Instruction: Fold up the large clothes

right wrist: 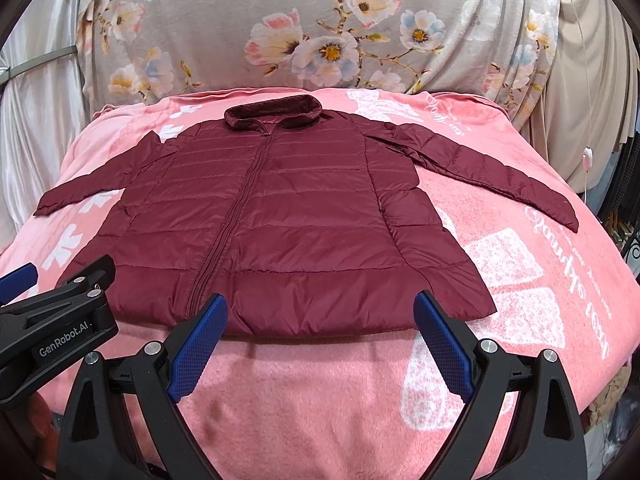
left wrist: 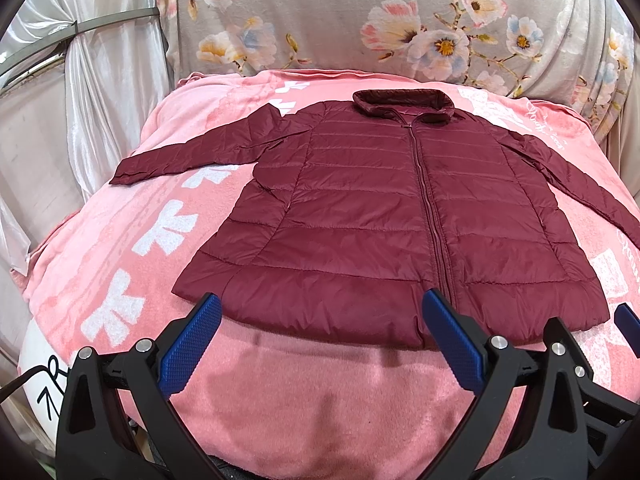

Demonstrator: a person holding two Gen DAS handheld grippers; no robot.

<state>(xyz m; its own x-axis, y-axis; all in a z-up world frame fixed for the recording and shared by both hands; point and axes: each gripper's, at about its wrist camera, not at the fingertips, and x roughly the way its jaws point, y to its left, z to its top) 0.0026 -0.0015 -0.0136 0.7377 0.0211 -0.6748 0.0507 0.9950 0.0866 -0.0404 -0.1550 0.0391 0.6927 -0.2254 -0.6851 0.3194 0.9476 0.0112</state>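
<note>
A maroon quilted jacket (left wrist: 360, 208) (right wrist: 304, 220) lies flat and zipped on a pink blanket (left wrist: 320, 384) (right wrist: 320, 380). Its collar points away and its hem is nearest to me. Both sleeves are spread outwards, the left sleeve (left wrist: 188, 148) and the right sleeve (right wrist: 492, 176). My left gripper (left wrist: 320, 300) stands open just short of the hem, left of the zipper, holding nothing. My right gripper (right wrist: 320, 300) is open as well, at the hem right of the zipper, and empty. The two grippers sit side by side; the left one's body (right wrist: 60, 312) shows in the right wrist view.
A grey floral cover (left wrist: 320, 20) (right wrist: 320, 20) rises behind the blanket like a backrest. White curtains (left wrist: 104, 100) hang on the left. A thin white cable with a switch (right wrist: 587, 158) hangs at the right. The blanket's edges drop off on both sides.
</note>
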